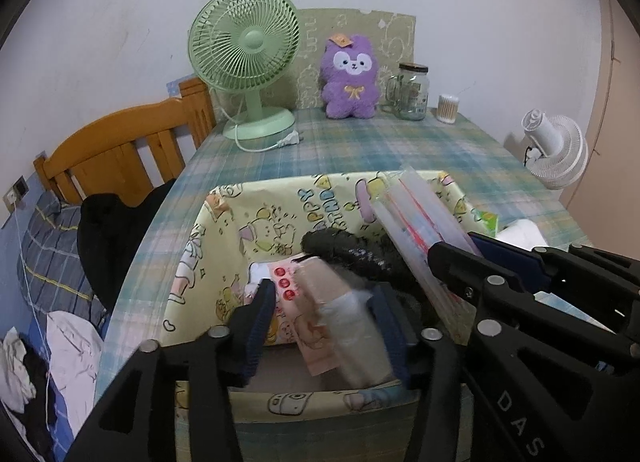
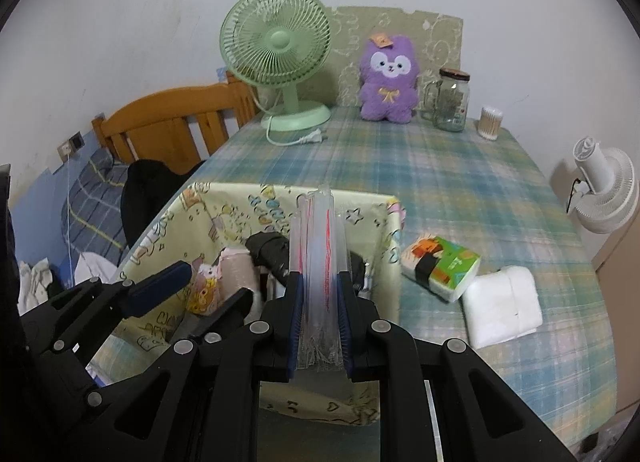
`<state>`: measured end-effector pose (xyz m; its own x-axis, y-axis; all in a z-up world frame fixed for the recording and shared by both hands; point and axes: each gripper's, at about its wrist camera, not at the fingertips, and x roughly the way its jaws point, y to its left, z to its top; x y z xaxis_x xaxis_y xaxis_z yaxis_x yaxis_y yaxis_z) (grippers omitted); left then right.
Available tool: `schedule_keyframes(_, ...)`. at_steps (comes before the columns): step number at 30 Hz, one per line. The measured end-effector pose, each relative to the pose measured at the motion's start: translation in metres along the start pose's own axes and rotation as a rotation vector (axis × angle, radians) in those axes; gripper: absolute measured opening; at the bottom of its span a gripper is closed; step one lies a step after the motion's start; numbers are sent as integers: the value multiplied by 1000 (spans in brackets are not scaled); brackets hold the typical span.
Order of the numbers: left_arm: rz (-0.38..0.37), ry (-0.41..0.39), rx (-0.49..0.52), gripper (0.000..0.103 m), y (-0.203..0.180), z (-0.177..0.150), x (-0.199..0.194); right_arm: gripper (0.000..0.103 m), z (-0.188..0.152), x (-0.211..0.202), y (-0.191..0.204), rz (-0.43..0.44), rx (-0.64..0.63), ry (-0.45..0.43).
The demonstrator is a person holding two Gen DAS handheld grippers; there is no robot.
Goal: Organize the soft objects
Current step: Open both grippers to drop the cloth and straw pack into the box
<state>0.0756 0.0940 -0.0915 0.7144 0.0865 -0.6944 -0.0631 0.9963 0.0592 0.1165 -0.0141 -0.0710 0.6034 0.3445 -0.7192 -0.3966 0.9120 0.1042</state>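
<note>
A yellow cartoon-print storage box sits open just under both tools. Inside it, between the left tool's parted pads, lies a pale plastic-wrapped pack over a pink printed pouch, with a black fuzzy item just beyond them. The right tool pinches a clear sleeve of straws, upright over the box. Right of that tool, a green tissue pack touches a white folded pad on the desk.

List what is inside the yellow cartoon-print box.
Inside the yellow box: a black fuzzy item, a pink printed pack and a beige wrapped bundle. The box floor is mostly covered.
</note>
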Motion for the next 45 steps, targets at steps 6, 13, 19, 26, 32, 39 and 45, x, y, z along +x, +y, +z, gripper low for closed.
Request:
schedule_keyframes(6, 9, 16, 7, 83, 6, -1, 4, 19, -1, 5, 7, 10, -12, 17)
schedule_keyframes(13, 25, 36, 13, 90, 12, -2, 7, 23, 1, 13, 13, 30, -29, 44)
schedule_keyframes(19, 17, 24, 13, 93, 12, 0, 3, 73, 2, 8, 5, 4, 6, 33)
schedule_keyframes(26, -11, 0, 9, 97, 7, 3, -4, 75, 3, -2, 2, 9, 14, 12)
schedule_keyframes(32, -49, -16, 23, 97, -2, 7, -10, 86, 4, -12, -7, -39, 32, -23)
schedule_keyframes(39, -61, -30, 26, 99, -16, 10, -14, 91, 5, -23, -18, -100, 28, -29)
schedule_keyframes(45, -67, -58, 31, 99, -26, 16, -23, 92, 8, -34, -31, -106, 49, -55)
